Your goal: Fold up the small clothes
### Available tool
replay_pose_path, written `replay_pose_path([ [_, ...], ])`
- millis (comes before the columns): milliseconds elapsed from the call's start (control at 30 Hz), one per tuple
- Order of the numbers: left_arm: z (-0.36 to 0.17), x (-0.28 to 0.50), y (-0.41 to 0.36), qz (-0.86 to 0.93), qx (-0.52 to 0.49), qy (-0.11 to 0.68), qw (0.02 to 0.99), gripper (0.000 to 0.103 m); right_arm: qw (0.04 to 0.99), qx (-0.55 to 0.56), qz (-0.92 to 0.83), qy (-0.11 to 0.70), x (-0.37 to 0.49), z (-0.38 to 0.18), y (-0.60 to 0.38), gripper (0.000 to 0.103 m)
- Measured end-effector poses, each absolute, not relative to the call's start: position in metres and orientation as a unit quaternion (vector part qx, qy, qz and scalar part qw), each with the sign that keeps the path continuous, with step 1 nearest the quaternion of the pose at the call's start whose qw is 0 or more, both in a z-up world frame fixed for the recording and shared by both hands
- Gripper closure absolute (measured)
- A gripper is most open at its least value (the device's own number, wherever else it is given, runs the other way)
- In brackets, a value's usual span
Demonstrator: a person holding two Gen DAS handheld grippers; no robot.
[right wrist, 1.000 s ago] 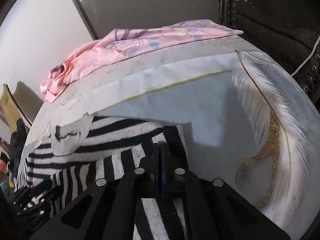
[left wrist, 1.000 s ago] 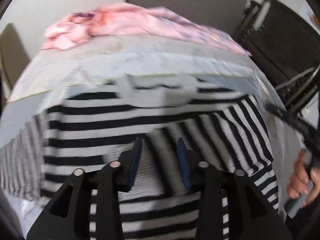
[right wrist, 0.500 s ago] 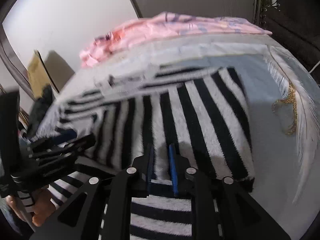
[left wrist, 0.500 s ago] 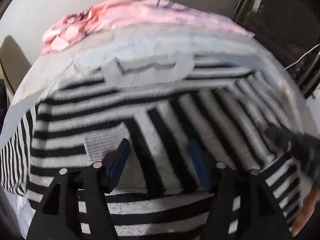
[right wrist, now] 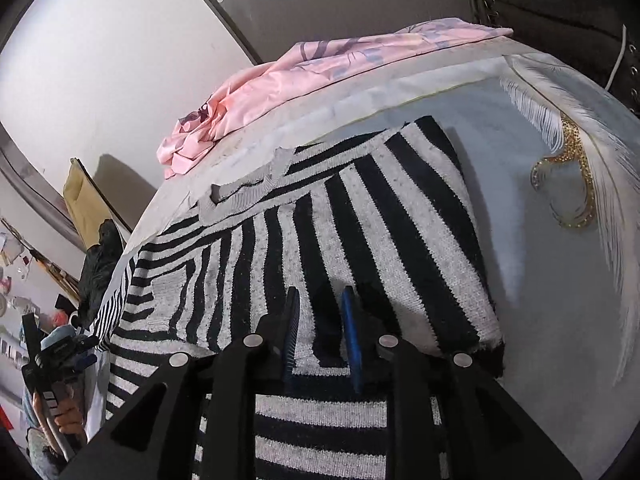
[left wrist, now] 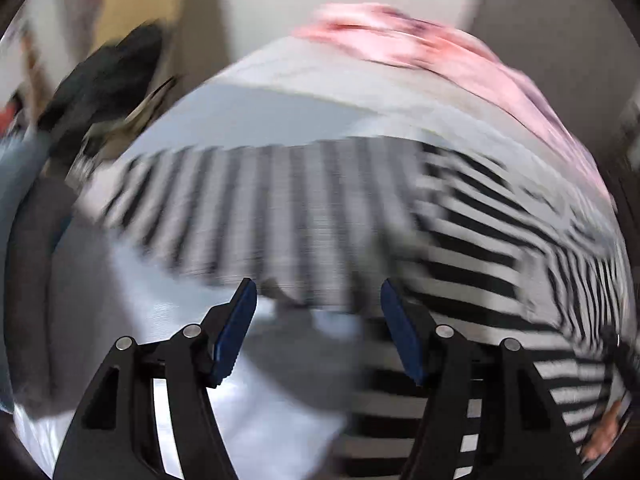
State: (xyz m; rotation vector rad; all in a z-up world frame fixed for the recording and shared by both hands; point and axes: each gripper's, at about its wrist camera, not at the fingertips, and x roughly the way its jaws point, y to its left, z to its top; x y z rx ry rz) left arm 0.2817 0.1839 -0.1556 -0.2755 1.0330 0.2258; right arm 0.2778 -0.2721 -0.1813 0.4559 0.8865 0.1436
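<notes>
Striped sweater [right wrist: 360,240] flat on bed [right wrist: 540,300], right side panel already folded inward, neckline toward pink cloth [right wrist: 320,68] at far edge. Right hand-held gripper [right wrist: 320,332] low over folded panel's near hem, jaws opening, narrow gap, cloth under tips, no pinch visible. Left hand-held gripper [left wrist: 316,324] blurred, jaws well apart, nothing between; unfolded striped sleeve [left wrist: 260,208] just ahead, long axis running left-right across view. Left nearer to sleeve; likely next grab there, then fold toward middle.
</notes>
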Motion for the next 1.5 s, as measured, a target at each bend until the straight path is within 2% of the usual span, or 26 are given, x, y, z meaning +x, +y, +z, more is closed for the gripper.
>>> replay_pose_path([
  [100, -0.165, 0.273, 0.23, 0.13, -0.199, 0.487, 0.84, 0.04, 0.88, 0.222, 0.061, 0.415, 0.274, -0.179, -0.275, 0.081],
  [233, -0.178, 0.272, 0.266, 0.137, -0.284, 0.469, 0.825, 0.041, 0.895, 0.207, 0.038, 0.394, 0.267, -0.173, -0.277, 0.073],
  [467, -0.181, 0.291, 0.276, 0.158, -0.301, 0.452, 0.825, 0.04, 0.89, 0.217, 0.035, 0.399, 0.268, -0.175, -0.281, 0.073],
  [733, -0.184, 0.269, 0.282, 0.135, -0.393, 0.421, 0.806, 0.041, 0.89, 0.217, 0.038, 0.4, 0.27, -0.175, -0.279, 0.07],
  [900, -0.185, 0.279, 0.274, 0.145, -0.394, 0.415, 0.807, 0.041, 0.889, 0.221, 0.037, 0.399, 0.269, -0.175, -0.28, 0.07],
  [967, -0.188, 0.284, 0.286, 0.153, -0.427, 0.399, 0.797, 0.042, 0.889, 0.221, 0.037, 0.399, 0.269, -0.175, -0.28, 0.07],
  [1067, -0.192, 0.284, 0.306, 0.17, -0.463, 0.378, 0.784, 0.049, 0.889, 0.221, 0.038, 0.4, 0.269, -0.174, -0.28, 0.07],
  [1133, -0.193, 0.281, 0.312, 0.165, -0.48, 0.372, 0.778, 0.05, 0.889, 0.222, 0.037, 0.399, 0.269, -0.174, -0.28, 0.07],
  [1200, -0.192, 0.284, 0.309, 0.165, -0.462, 0.377, 0.786, 0.057, 0.889, 0.222, 0.037, 0.4, 0.269, -0.174, -0.28, 0.07],
  [1267, -0.191, 0.291, 0.304, 0.165, -0.433, 0.387, 0.797, 0.078, 0.888, 0.224, 0.038, 0.399, 0.269, -0.174, -0.28, 0.07],
  [1300, -0.192, 0.294, 0.304, 0.165, -0.427, 0.39, 0.799, 0.082, 0.888, 0.224, 0.038, 0.399, 0.268, -0.174, -0.28, 0.07],
  [1500, -0.193, 0.298, 0.305, 0.166, -0.418, 0.399, 0.799, 0.091, 0.888, 0.227, 0.039, 0.398, 0.269, -0.174, -0.281, 0.07],
])
